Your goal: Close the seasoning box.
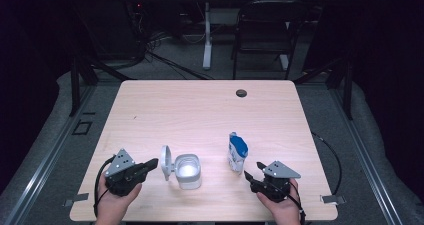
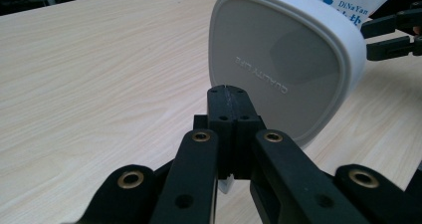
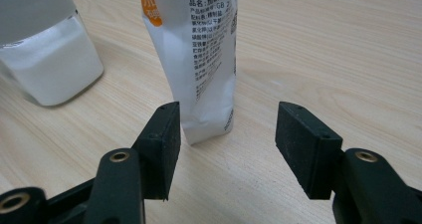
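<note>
Jaws of the left gripper (image 2: 226,92) are pressed together with nothing between them, their tips just short of the raised lid (image 2: 283,69) of a white container (image 1: 188,171) – whether they touch it cannot be told. The lid stands open on the container's left side, tilted up on the wooden table (image 1: 200,110). Well apart to the right, the right gripper (image 3: 226,134) holds its jaws wide – a white and blue packet (image 3: 206,59) stands upright just ahead of the gap, nearer the left pad, not gripped. In the high view the packet sits between the container and the right gripper
</note>
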Demonstrator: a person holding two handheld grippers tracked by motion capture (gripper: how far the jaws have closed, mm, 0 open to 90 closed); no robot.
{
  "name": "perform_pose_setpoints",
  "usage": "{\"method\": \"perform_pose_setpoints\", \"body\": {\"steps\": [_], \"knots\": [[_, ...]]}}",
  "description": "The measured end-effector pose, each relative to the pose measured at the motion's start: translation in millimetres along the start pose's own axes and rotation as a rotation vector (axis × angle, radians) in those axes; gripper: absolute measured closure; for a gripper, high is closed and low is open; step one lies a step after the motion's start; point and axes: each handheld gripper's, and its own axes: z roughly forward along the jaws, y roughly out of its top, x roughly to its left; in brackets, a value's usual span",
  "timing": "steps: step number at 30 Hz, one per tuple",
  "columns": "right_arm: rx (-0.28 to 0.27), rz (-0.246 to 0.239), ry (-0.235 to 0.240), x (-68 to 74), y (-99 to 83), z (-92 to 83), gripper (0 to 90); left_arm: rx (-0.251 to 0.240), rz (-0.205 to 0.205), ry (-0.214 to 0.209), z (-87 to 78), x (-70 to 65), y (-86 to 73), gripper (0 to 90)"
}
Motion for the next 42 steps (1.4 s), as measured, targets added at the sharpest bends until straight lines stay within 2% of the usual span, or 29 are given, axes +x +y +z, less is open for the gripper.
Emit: {"method": "perform_pose_setpoints", "body": {"steps": [8,24,31,36,42], "knots": [[-0.004,0.001,0.001,0.6,-0.3,-1.2,43.4,0.011,0.004,-0.012,0.1,-4.2,2.1,90.0],[-0.003,0.006,-0.001,1.8,-0.8,-0.7,43.2,-0.009,0.017,-0.031,-1.6,-12.7,6.0,90.0],[-0.003,0.006,-0.001,1.1,-1.0,-0.2,43.2,-0.013,0.022,-0.051,4.5,-19.7,8.0,90.0],[-0.005,0.009,-0.002,1.1,-1.1,0.1,43.1,-0.001,0.048,-0.071,10.8,-28.5,10.5,90.0],[-0.002,0.002,-0.003,0.6,-0.8,-0.6,43.1,0.004,0.053,-0.072,12.1,-29.7,10.0,90.0]]}}
